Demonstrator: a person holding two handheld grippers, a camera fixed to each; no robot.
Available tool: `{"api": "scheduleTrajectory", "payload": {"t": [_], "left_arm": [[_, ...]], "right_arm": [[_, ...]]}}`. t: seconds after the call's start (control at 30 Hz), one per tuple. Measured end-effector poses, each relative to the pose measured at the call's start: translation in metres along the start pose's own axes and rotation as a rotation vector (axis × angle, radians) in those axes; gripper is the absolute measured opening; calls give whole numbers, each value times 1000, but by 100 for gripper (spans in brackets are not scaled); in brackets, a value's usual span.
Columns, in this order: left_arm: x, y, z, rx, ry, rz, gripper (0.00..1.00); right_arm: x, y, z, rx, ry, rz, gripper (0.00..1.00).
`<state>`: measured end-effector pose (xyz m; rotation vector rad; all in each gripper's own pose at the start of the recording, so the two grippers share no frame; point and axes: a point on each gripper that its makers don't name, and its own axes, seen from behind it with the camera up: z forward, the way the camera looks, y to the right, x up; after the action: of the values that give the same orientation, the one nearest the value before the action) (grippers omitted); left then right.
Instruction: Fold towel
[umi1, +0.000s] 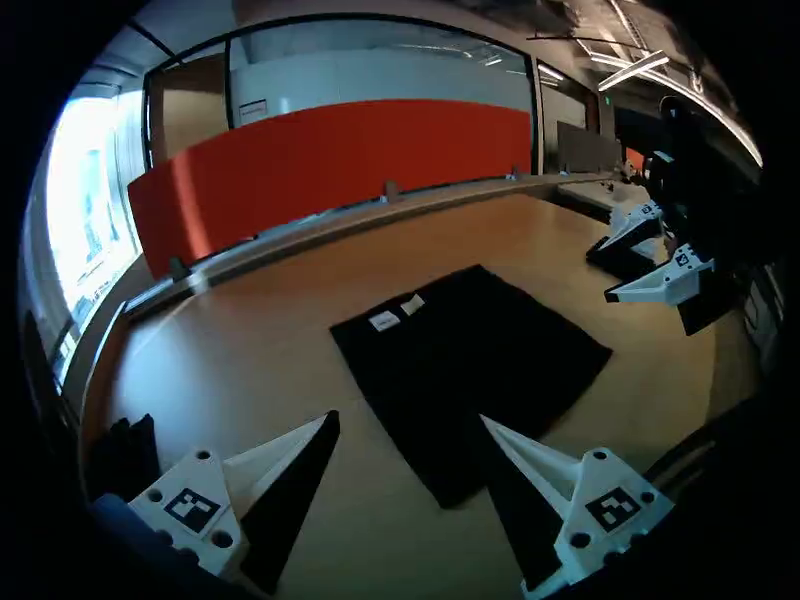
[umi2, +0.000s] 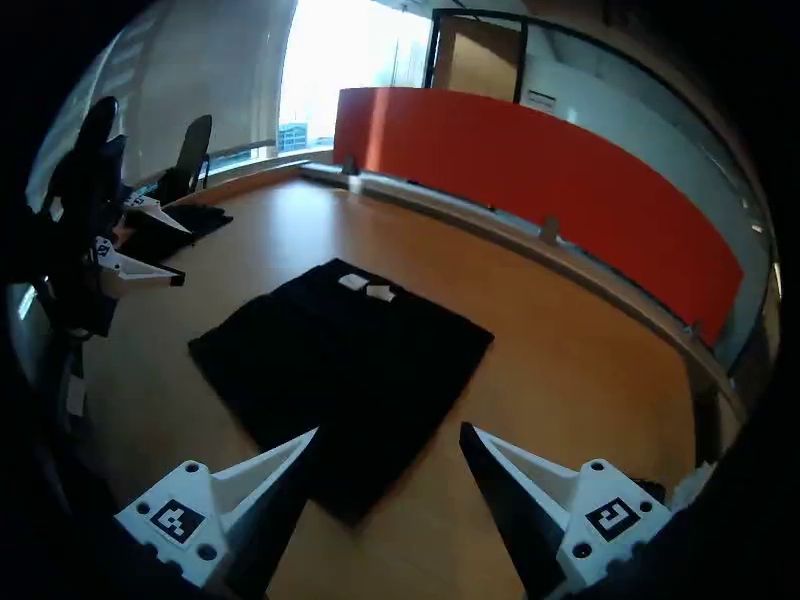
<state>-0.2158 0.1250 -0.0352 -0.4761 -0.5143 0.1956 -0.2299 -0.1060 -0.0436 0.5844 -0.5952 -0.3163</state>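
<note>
Left gripper (umi1: 408, 417): fingers spread wide, nothing between them, held above the towel's near edge.
Right gripper (umi2: 388, 429): fingers also apart and empty, hovering over the towel's near corner.
Towel (umi1: 470, 370): one, black, lying flat on the wooden table (umi1: 250, 350).
Tags (umi1: 398, 312): two, white, at the towel's far edge; writing too small to read.
Partition (umi1: 330, 170): one, orange, along the table's far side.

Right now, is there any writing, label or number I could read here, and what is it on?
No readable text.
White tags on the black towel: too small to read.
Paper sign on the far wall: blurred.
Square markers on the left gripper: patterns, no words.
</note>
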Motion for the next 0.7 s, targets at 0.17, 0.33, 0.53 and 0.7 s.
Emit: {"api": "scheduleTrajectory", "payload": {"t": [0.17,0.33,0.53,0.7], "left_arm": [[-21,10,12,-28,-54,2,93],[-41,18,21,-56,-108,4,93],[-66,27,29,-81,-182,24,93],[-79,35,34,-110,-229,29,93]], "right_arm": [[-22,-9,7,23,-47,-9,100],[-40,-18,13,47,-89,-13,100],[-60,-24,16,74,-140,-26,100],[-75,-29,17,96,-184,-39,100]]}}
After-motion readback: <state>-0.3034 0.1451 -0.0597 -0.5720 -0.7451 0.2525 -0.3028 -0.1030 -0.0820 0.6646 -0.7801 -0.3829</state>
